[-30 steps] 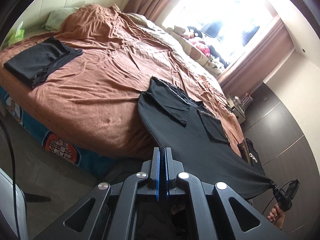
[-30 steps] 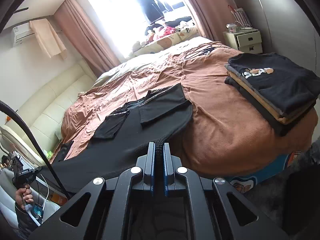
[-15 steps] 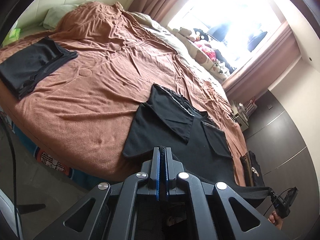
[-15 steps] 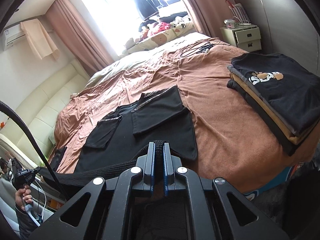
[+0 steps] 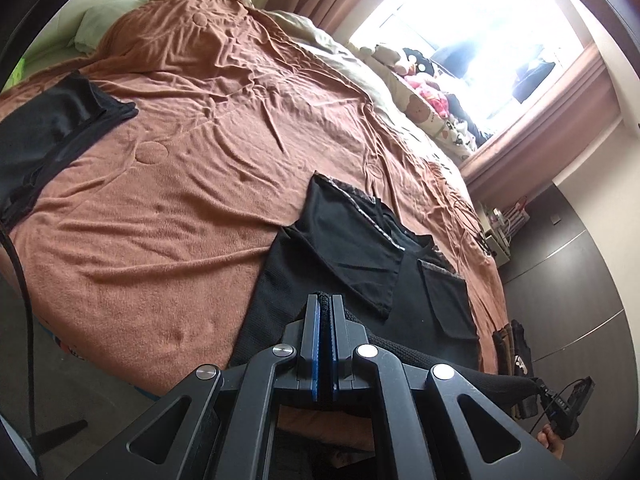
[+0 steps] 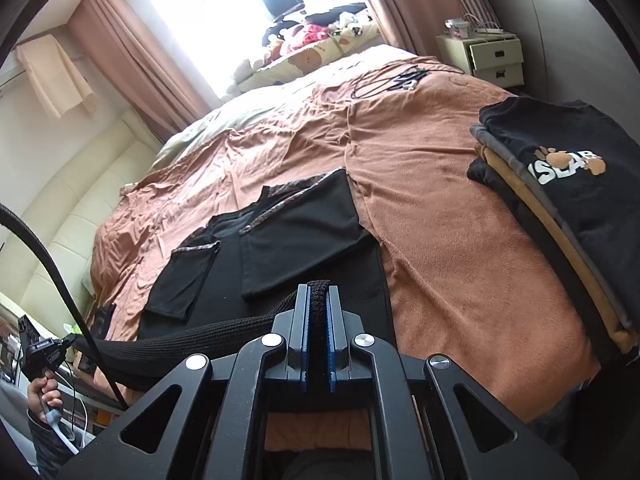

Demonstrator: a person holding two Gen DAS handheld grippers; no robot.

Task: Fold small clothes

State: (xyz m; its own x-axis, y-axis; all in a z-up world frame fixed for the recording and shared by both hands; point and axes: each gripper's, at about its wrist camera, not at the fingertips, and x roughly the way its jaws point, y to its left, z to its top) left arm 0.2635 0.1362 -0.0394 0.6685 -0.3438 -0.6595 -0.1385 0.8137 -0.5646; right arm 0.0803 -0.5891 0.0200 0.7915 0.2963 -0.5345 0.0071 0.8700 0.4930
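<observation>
Off to the far left of my left gripper (image 5: 325,300), a folded black garment (image 5: 52,124) lies on the brown bedspread (image 5: 192,184), well apart from everything else. My left gripper itself is clamped narrow on the hem of the black shirt (image 5: 352,256), the knit edge bunched between its blue pads. Ahead of those fingers the shirt lies flat on the bedspread with both sleeves turned inward onto the body, the trimmed cuffs pointing away from me. The hem stretches taut to the right of this gripper, raised off the bed, across to my other hand (image 5: 554,438).

My right gripper (image 6: 318,294) is likewise pinched tight on the black shirt (image 6: 296,240), a thick roll of hem standing up between its pads, and the lifted edge runs off to its left. To the right of this gripper, well apart on the bedspread (image 6: 432,216), sits a stack of folded clothes (image 6: 560,208) with a printed black top uppermost.
</observation>
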